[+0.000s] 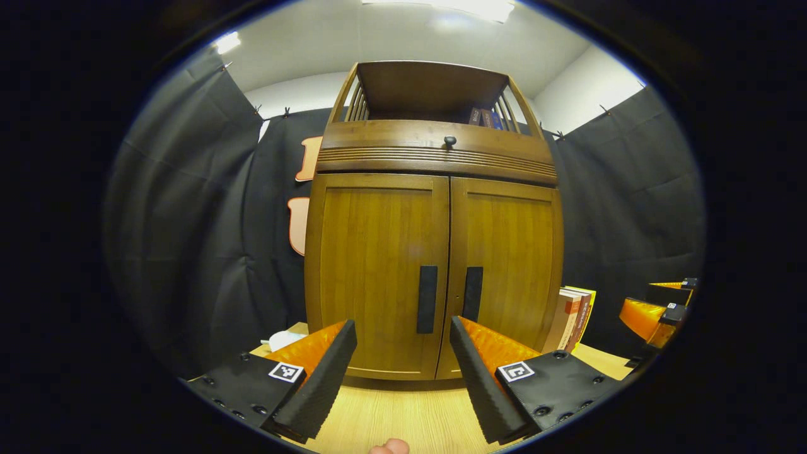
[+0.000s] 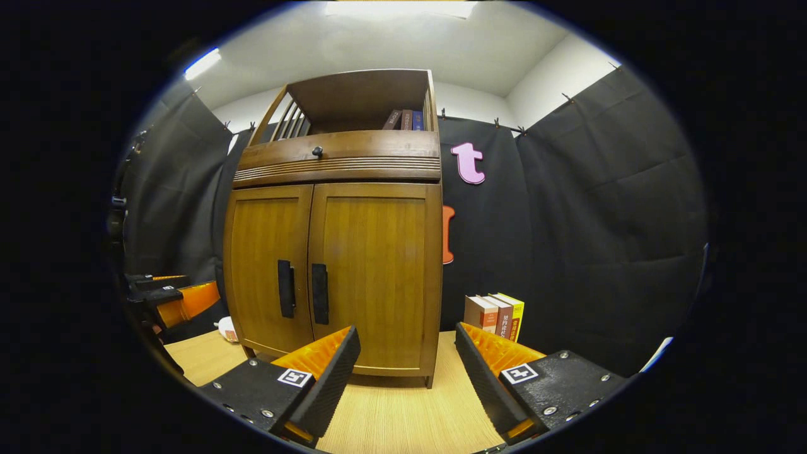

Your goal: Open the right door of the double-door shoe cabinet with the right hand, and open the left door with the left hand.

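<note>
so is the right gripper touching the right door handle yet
Apart: the right gripper view shows the right gripper open, with bare tabletop between it and the right door handle.

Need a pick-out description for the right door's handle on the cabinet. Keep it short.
Start at the brown wooden double-door cabinet on the light wood tabletop. Its two doors meet at a centre seam, with a black vertical bar handle on either side. The right door's black bar handle is the one just right of that seam, on the side nearer the upright books.
</note>
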`<state>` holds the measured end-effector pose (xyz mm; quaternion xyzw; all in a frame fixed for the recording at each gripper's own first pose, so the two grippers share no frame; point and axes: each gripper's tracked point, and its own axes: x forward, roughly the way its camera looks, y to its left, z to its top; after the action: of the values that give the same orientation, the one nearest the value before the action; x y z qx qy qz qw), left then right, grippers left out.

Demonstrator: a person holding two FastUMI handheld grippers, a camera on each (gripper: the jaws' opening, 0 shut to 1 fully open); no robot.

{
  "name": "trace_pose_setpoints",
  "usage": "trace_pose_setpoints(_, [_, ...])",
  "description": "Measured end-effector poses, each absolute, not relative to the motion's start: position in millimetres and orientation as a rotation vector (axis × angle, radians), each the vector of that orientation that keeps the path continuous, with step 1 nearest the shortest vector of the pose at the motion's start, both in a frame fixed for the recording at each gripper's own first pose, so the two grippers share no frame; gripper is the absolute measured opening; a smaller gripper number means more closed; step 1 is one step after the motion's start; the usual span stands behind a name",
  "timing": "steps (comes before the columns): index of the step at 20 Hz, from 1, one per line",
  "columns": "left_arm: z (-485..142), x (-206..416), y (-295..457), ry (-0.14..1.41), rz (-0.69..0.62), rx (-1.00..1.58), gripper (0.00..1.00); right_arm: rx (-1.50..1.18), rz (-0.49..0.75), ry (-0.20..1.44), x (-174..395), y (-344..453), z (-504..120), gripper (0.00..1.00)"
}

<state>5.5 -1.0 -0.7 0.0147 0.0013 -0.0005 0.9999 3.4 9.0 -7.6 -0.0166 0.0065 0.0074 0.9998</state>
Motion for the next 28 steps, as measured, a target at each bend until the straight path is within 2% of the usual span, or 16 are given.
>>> trace_pose_setpoints(1, [-1.6,5.8,-0.3,0.003,-0.001,0.031,0.99,-0.032,0.024,0.006,7.8,10.9,-5.1,0.93])
trace_pose_setpoints(4, [-2.0,3.1,2.8,0.002,0.007,0.036,0.97,-0.033,0.077,-0.021,26.3,28.0,6.9,0.93])
trace_pose_setpoints(5, [-1.8,1.9,4.7,0.002,0.011,0.036,0.96,-0.050,0.101,-0.039,33.9,35.8,14.0,0.89])
trace_pose_setpoints(6, [-1.4,0.4,7.5,0.004,0.016,0.034,0.93,-0.068,0.124,-0.056,42.7,44.5,20.7,0.93])
trace_pose_setpoints(7, [-1.0,-1.4,9.1,0.005,0.019,0.030,0.96,-0.071,0.152,-0.068,51.9,55.1,24.4,0.93])
trace_pose_setpoints(8, [-2.7,-3.0,10.7,0.007,0.023,0.026,0.93,-0.055,0.190,-0.069,63.2,69.4,25.2,0.93])
trace_pose_setpoints(11, [-0.1,-4.7,17.8,0.002,0.042,0.027,0.93,0.020,0.303,-0.054,92.3,113.5,24.3,0.93])
trace_pose_setpoints(13, [0.1,-7.7,23.5,0.000,0.061,0.028,0.96,-0.001,0.344,-0.061,119.2,134.9,22.2,0.97])
trace_pose_setpoints(15, [2.3,-9.0,27.4,0.001,0.076,0.030,0.93,-0.023,0.373,-0.052,143.7,154.1,13.7,0.97])
trace_pose_setpoints(16, [3.1,-9.9,31.9,0.002,0.084,0.032,0.96,-0.018,0.386,-0.045,156.4,163.5,9.5,0.94])
trace_pose_setpoints(22, [5.7,-19.1,63.8,-0.009,0.170,0.022,0.93,-0.025,0.350,0.061,217.3,175.2,-38.0,0.94])
trace_pose_setpoints(24, [4.6,-22.2,73.5,-0.006,0.198,0.021,0.93,-0.017,0.349,0.091,227.9,180.2,-48.0,0.98])
trace_pose_setpoints(26, [6.3,-21.5,85.5,-0.011,0.223,0.028,0.93,-0.017,0.345,0.097,236.3,186.5,-54.8,0.94])
trace_pose_setpoints(27, [6.5,-19.7,90.1,-0.011,0.233,0.031,0.93,-0.018,0.341,0.098,238.4,188.7,-58.4,0.96])
trace_pose_setpoints(28, [6.7,-20.4,93.7,-0.012,0.240,0.033,0.93,-0.016,0.334,0.102,241.1,189.6,-60.8,0.93])
